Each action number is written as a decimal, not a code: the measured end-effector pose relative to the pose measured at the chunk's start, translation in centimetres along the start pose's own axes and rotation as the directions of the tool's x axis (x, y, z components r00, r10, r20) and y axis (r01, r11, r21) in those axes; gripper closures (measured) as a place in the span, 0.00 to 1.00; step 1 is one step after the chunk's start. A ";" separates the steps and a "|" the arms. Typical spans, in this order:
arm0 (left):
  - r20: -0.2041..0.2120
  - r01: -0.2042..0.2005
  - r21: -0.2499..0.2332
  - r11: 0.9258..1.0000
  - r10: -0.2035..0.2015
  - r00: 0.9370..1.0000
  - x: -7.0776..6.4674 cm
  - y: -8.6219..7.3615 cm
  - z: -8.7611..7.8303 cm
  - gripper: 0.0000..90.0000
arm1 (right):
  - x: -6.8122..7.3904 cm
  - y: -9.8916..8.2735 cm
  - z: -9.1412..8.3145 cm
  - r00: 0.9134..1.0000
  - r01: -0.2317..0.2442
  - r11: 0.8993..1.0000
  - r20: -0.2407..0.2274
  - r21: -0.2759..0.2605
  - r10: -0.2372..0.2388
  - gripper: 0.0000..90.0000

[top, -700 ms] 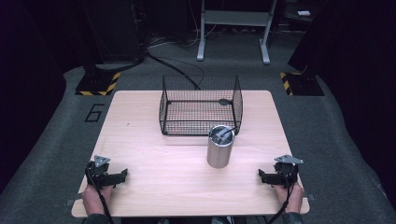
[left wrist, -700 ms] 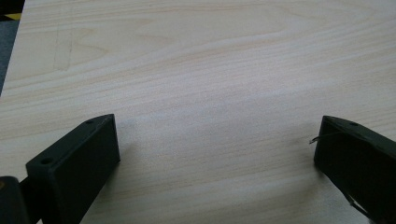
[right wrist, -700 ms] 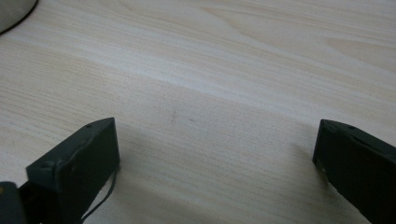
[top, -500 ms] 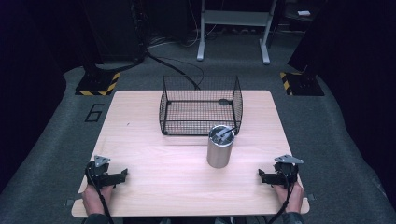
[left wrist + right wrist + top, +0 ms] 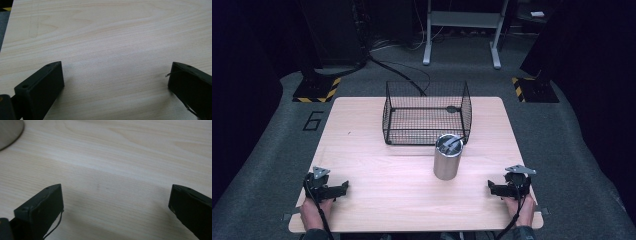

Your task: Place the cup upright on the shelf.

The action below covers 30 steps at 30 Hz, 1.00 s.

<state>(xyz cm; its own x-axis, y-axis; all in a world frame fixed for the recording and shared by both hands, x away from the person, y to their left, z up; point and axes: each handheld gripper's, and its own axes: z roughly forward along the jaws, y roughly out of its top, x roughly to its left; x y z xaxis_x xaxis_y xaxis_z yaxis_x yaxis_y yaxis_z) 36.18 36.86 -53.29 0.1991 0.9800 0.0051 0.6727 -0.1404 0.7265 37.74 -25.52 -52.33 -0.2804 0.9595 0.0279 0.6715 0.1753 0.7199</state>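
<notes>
Left claw [image 5: 343, 188] at 8 o'clock and right claw [image 5: 492, 188] at 4 o'clock, both released on the worktop [image 5: 377, 165], metal cup [image 5: 447, 159] upright near centre, wire basket [image 5: 427, 114] just behind at 12 o'clock

No visible change since 0.7 s ago: left gripper [image 5: 343, 188], right gripper [image 5: 492, 188] and metal cup [image 5: 447, 157] hold identical frame positions.

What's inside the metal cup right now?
The metal cup stands upright before the wire basket. Dark, utensil-like pieces lean inside, their tops showing at its rim; too small to identify. Their lower parts are hidden by the cup's wall.
</notes>
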 end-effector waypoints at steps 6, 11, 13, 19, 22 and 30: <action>0.000 0.006 -0.005 1.000 -0.006 1.000 0.0 0.0 0.0 0.00 | 1.1 0.7 -0.9 0.999 0.006 0.999 -0.047 -0.031 -0.007 0.00; -0.001 -0.002 0.001 1.000 0.002 1.000 0.0 0.0 0.0 0.00 | 2.6 1.7 -2.1 0.994 0.034 0.997 -0.100 -0.066 -0.041 0.00; -0.001 0.008 -0.006 1.000 -0.008 1.000 -0.1 0.0 0.0 0.00 | 3.1 2.1 -2.5 0.992 0.036 0.996 -0.121 -0.080 -0.046 0.00; 0.000 0.007 -0.005 1.000 -0.007 1.000 -0.1 0.0 0.0 0.00 | 4.6 3.4 -3.2 0.981 0.062 0.992 -0.176 -0.106 -0.080 0.00; -0.001 0.000 -0.001 1.000 0.000 1.000 0.0 0.0 0.0 0.00 | 5.6 4.1 -3.7 0.975 0.078 0.990 -0.198 -0.114 -0.100 0.00; -0.001 0.009 -0.007 1.000 -0.009 1.000 -0.1 0.0 0.0 0.00 | 7.9 6.5 -4.4 0.953 0.136 0.979 -0.250 -0.150 -0.170 0.00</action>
<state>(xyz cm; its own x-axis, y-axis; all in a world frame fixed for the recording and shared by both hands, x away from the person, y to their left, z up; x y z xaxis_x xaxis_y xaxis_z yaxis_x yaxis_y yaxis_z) 36.19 36.79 -53.33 0.1924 0.9813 -0.0009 0.6694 -0.1306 0.7314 36.84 -17.78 -44.42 -0.5530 0.8296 0.0772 0.5170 0.2690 0.8126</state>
